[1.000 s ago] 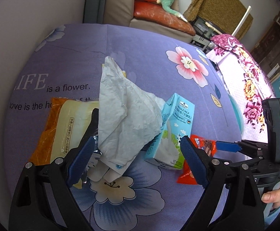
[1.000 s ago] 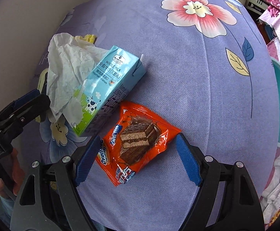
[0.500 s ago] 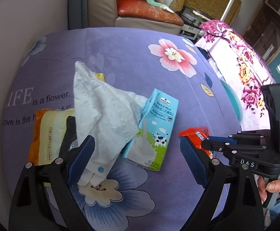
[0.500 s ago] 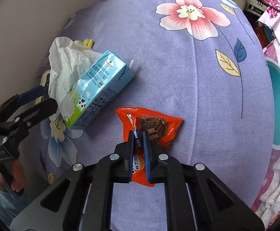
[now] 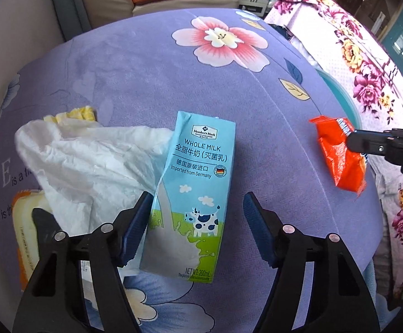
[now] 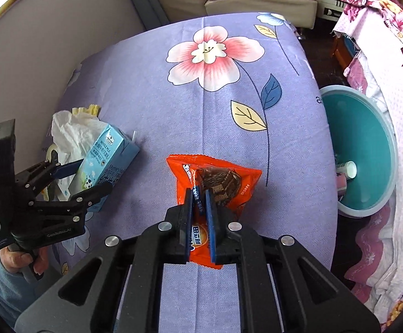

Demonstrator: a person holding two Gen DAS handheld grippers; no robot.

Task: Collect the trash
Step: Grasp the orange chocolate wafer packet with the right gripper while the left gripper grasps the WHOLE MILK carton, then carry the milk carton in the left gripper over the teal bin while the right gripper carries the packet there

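A light-blue whole-milk carton (image 5: 198, 183) lies flat on the purple flowered tablecloth (image 5: 151, 77). My left gripper (image 5: 196, 216) points down over its lower half, one finger on each side. Its jaws are closing; the left pad sits at the carton's edge and a gap shows at the right pad. From the right wrist view the left gripper (image 6: 96, 174) straddles the carton (image 6: 104, 155). My right gripper (image 6: 200, 194) is shut on an orange chocolate-wafer wrapper (image 6: 229, 183), held above the cloth. The left wrist view shows the wrapper (image 5: 337, 152) hanging from the right gripper (image 5: 351, 138).
Crumpled white paper (image 5: 90, 163) lies against the carton's left side, with a yellow scrap (image 5: 82, 112) behind it and an orange-and-cream packet (image 5: 24, 222) at the left edge. A teal basin (image 6: 368, 127) holding a small bottle (image 6: 345, 170) stands beyond the table's right edge. A sofa is behind.
My left gripper shifted right from the white paper to the milk carton and its jaws narrowed around it. My right gripper shut on the orange wrapper and lifted it off the cloth toward the right.
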